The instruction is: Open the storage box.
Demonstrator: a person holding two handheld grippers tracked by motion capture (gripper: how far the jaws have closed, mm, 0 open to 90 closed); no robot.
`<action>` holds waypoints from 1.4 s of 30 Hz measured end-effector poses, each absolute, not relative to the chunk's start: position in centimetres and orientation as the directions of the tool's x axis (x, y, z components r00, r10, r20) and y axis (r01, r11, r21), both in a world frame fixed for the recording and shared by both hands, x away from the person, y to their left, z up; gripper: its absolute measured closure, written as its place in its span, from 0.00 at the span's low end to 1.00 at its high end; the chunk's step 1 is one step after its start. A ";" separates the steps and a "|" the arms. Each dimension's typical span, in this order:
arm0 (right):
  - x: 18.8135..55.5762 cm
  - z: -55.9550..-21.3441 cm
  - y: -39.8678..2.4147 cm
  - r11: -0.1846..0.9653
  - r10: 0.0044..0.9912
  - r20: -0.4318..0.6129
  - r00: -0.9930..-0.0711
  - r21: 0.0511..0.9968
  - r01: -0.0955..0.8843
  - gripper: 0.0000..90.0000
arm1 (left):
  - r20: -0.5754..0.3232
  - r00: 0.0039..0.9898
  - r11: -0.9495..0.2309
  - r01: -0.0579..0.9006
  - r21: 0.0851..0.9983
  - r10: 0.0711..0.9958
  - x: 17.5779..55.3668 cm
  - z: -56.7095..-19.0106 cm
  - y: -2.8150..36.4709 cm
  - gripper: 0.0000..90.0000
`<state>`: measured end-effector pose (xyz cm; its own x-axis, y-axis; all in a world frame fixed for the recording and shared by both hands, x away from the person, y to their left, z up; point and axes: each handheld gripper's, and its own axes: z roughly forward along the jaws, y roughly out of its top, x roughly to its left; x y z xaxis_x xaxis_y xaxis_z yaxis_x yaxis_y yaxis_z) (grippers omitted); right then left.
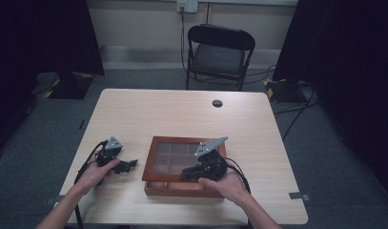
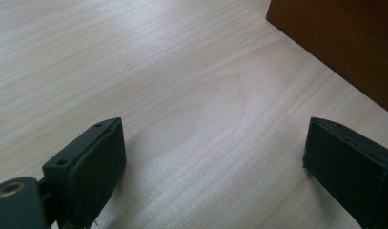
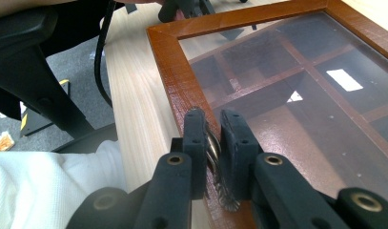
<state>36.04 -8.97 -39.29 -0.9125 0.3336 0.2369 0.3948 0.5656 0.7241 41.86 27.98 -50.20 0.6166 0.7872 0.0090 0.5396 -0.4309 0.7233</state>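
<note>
Keep your right tool clenched on the metal clasp of the glass-lidded wooden box near the bench's front edge and lift gently, while your left tool rests released.

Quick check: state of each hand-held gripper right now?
Left hand-held gripper: open, holding nothing.
Right hand-held gripper: shut on a small metal piece at the wooden box frame.
</note>
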 end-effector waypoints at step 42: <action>37.7 -35.3 -9.0 0.556 0.334 0.209 -0.919 0.744 0.371 0.91 | 0.008 0.615 -0.428 0.539 0.725 0.789 41.9 -50.2 27.9 0.07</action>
